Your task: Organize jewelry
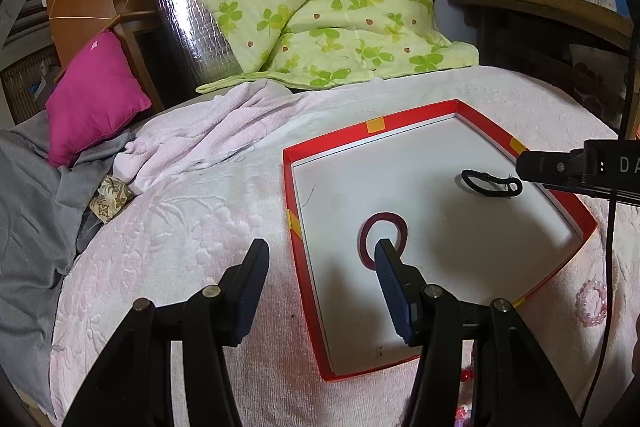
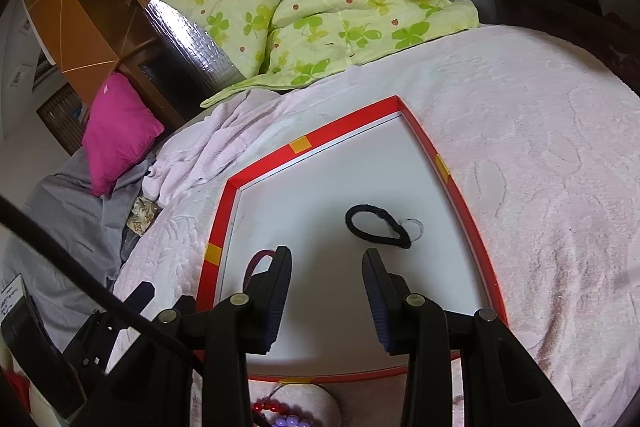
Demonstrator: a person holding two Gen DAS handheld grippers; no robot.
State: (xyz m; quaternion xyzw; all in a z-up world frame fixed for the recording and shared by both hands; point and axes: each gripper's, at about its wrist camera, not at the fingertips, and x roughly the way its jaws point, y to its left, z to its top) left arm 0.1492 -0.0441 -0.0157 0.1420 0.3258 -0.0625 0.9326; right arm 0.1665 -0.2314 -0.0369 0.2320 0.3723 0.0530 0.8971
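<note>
Both tools are released and empty: the left gripper straddles the red tray's left wall, the right gripper hovers over its floor. The maroon band and black hair tie lie inside, so the next pick looks like the pink bead bracelet off the right wall.

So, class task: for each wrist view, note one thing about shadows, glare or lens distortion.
Left wrist view: fisheye bends the red box walls outward, and the left gripper casts a soft shadow on its white floor. Right wrist view: glare on the silver foil panel; dark vignette rings the corners, and the box rim bows.
</note>
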